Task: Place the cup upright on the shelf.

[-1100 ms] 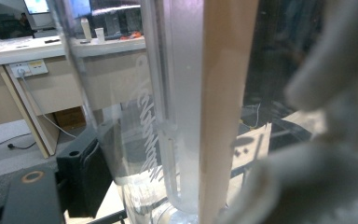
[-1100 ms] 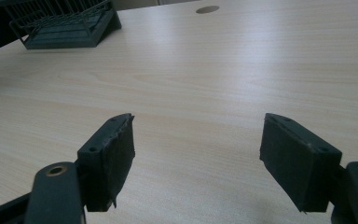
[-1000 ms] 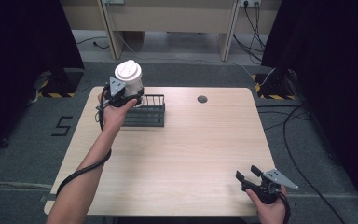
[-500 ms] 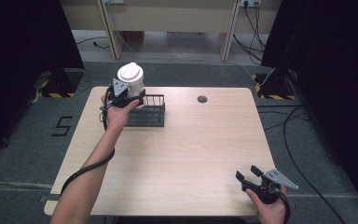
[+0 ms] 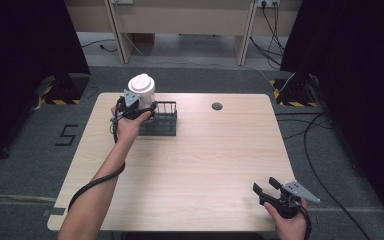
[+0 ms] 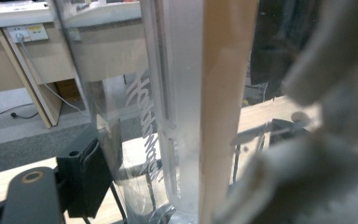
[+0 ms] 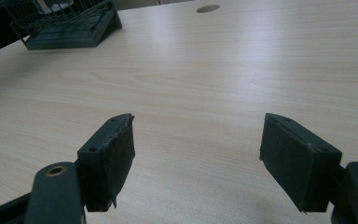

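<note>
In the high view, the left gripper (image 5: 139,106) sits in the upper left of the frame, over the far left part of the table (image 5: 205,165). It has hold of a clear jug (image 5: 141,92) with a white lid (image 5: 141,83), which stands upright above the left end of a black wire rack (image 5: 162,120). Whether the jug's base touches the rack cannot be told from here. The rack rests on the table just right of the hand, and a small dark hole (image 5: 217,106) in the tabletop lies further right, near the far edge.

In the left gripper view, the jug (image 6: 168,112) takes up the middle of the frame, very close and blurred, with white lettering on its clear wall. One black jaw presses against it at lower left; the other jaw is hidden behind a pale blurred shape at right. The jaws look closed on the jug's wall, only as wide as the jug part between them. A strip of the rack (image 6: 279,130) shows through at centre right.

The right gripper (image 5: 267,192) is at the lower right of the high view, near the table's near edge, well apart from the jug. In the right gripper view its jaws (image 7: 198,154) stand wide open with nothing but bare table (image 7: 214,70) between them. The rack (image 7: 65,25) shows in the upper left corner and the hole (image 7: 208,8) at top centre.
</note>
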Demonstrator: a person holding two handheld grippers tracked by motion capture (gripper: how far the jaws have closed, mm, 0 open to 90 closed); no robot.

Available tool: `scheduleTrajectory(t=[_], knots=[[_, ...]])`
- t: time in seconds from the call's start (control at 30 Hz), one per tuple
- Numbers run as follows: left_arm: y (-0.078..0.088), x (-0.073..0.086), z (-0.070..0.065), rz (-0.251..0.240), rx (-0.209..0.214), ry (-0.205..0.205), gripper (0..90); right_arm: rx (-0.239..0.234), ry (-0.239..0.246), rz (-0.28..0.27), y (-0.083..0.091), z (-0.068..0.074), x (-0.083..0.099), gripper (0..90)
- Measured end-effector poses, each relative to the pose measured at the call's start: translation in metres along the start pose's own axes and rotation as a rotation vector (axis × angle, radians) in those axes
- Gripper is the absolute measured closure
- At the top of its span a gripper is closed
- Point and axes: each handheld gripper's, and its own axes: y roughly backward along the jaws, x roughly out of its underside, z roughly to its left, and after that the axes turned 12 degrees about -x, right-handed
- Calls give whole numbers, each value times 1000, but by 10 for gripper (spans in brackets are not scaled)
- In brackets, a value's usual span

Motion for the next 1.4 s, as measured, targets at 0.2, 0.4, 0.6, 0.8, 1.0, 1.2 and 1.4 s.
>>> scheduleTrajectory(t=[0.2, 0.4, 0.6, 0.8, 1.0, 1.2, 1.4], knots=[[-3, 6, -2, 13, -6, 4, 171, 0, -1, 0, 0, 0, 0, 267], [-4, 9, -3, 22, -10, -1, 170, -1, -1, 1, 0, 0, 0, 267], [-6, 12, -4, 27, -11, -15, 170, -1, -1, 1, 0, 0, 0, 267], [-6, 13, -6, 31, -17, -7, 169, -2, -1, 0, 0, 0, 0, 267], [-5, 14, -4, 34, -16, 7, 167, -3, -6, 4, 0, 0, 0, 267], [-4, 14, -2, 42, -20, 26, 164, -3, -4, 5, 0, 1, 0, 267], [-1, 15, -2, 45, -23, 19, 159, -2, -4, 6, 0, 1, 0, 267]])
